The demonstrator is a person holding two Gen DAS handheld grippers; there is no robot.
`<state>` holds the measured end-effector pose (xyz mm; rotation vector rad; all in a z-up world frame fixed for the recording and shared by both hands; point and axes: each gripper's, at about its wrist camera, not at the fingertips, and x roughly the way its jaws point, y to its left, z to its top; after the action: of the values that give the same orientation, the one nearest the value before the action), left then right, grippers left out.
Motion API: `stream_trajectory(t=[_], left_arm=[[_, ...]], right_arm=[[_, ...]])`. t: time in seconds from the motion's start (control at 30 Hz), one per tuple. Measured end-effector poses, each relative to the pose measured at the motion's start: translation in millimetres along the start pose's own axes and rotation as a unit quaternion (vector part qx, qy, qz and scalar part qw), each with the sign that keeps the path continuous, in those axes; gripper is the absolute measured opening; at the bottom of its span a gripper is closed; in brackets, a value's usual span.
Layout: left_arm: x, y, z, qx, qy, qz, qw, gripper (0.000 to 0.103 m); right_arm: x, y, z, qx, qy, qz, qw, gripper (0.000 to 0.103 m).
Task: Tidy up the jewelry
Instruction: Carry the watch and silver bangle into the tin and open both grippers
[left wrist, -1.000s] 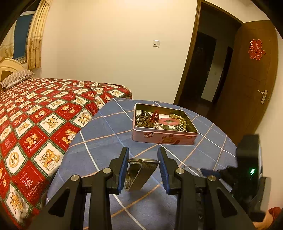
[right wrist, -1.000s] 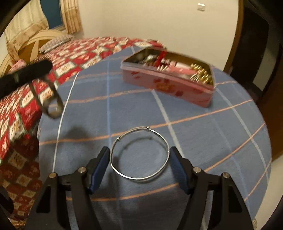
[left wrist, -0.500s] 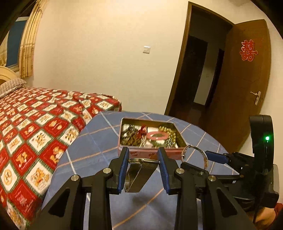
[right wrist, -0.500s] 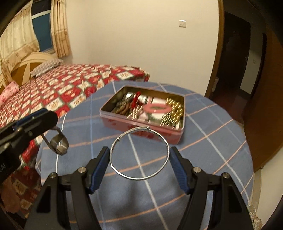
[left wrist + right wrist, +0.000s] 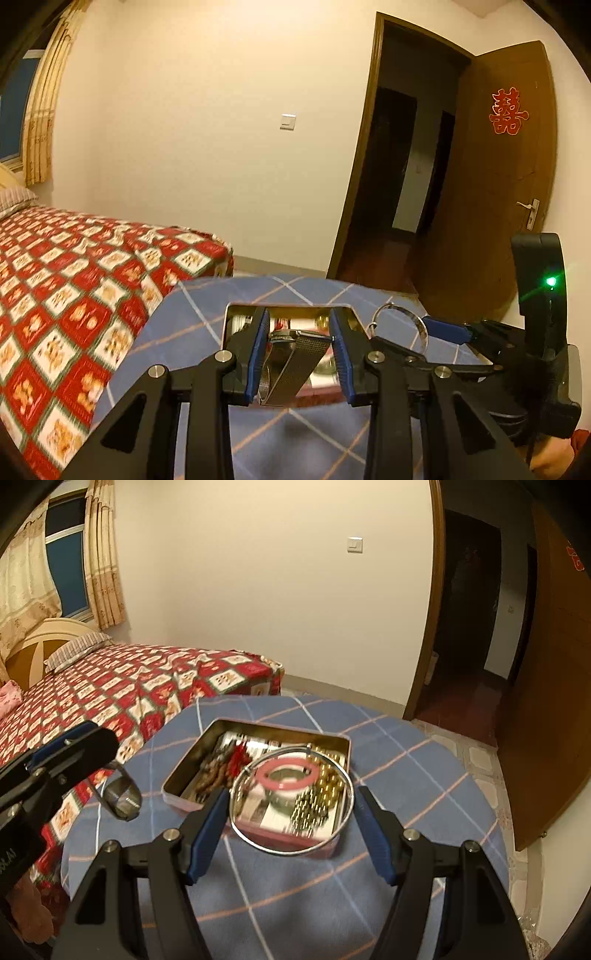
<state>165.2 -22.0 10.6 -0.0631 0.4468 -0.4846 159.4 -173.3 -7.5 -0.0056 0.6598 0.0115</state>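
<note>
My left gripper (image 5: 299,328) is shut on a watch (image 5: 295,358) with a steel mesh band, held above the table in front of the pink tin box (image 5: 288,305). In the right wrist view the watch (image 5: 122,797) hangs from the left gripper (image 5: 74,753) to the left of the tin. My right gripper (image 5: 291,794) is shut on a thin silver bangle (image 5: 236,823), held level over the near part of the open tin (image 5: 280,727). Inside lie a pink ring (image 5: 288,771), gold beads (image 5: 325,786) and brown beads (image 5: 214,771). The bangle (image 5: 417,321) also shows at the right of the left wrist view.
The tin stands on a round table with a blue checked cloth (image 5: 406,775). A bed with a red patterned cover (image 5: 110,686) touches the table's left side. An open brown door (image 5: 498,184) and a dark doorway lie beyond the table at the right.
Both grippers have risen off the table and moved forward toward the tin, carrying the watch and the bangle. The bangle now hangs over the tin's near part.
</note>
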Motion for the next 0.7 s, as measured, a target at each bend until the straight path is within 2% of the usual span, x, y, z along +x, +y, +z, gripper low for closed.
stream_trajectory(t=[0.23, 0.5, 0.7], left_arm=[[36, 7, 13, -0.006, -0.006, -0.008, 0.9999, 0.034], [82, 18, 13, -0.019, 0.014, -0.010, 0.9997, 0.034], [118, 28, -2, -0.026, 0.050, 0.000, 0.9984, 0.034]], right_arm=[[28, -11, 17, 0.013, 0.005, -0.006, 1.000, 0.071], [65, -21, 29, 0.021, 0.020, -0.009, 1.000, 0.071], [100, -24, 26, 0.009, 0.049, -0.008, 0.999, 0.071]])
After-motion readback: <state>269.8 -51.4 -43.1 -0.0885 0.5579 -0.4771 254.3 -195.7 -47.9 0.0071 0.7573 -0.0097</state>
